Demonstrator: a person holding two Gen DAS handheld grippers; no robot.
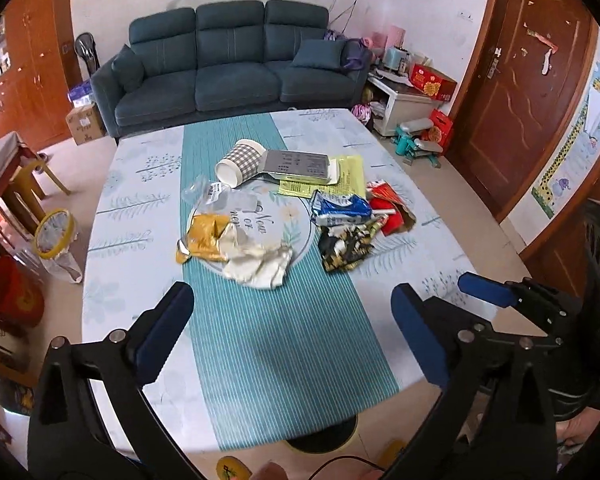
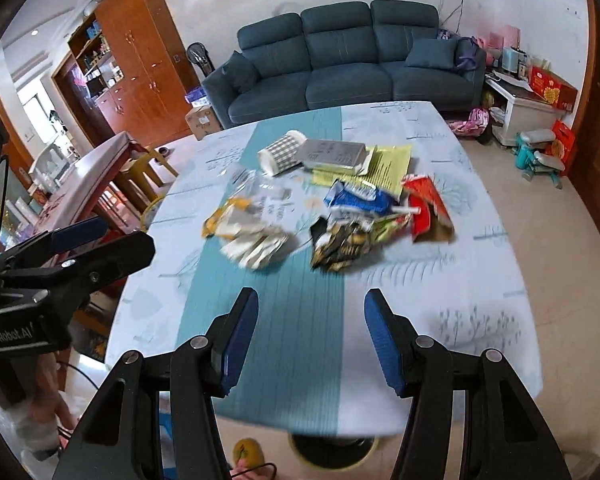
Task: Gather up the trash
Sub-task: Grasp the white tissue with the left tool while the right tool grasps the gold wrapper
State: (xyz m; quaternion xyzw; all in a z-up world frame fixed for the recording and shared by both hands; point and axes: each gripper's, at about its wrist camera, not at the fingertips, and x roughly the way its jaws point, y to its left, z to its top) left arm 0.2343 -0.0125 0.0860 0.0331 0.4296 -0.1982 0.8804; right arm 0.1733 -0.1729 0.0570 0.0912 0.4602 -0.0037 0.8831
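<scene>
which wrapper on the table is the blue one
The blue-and-white wrapper right of centre, between the yellow leaflet and the black-and-gold wrapper.

The left gripper has black plastic arms, each ending in a finger faced with a dark blue pad, and round silver screw heads sit at the linkage joints. The right gripper is built the same way, with ribbed blue pads on black fingers and silver rivets at the pivots. Seen from the right wrist view, the left gripper's black body carries white lettering reading GenRobot.AI. A thin black cable hangs below that body.
</scene>
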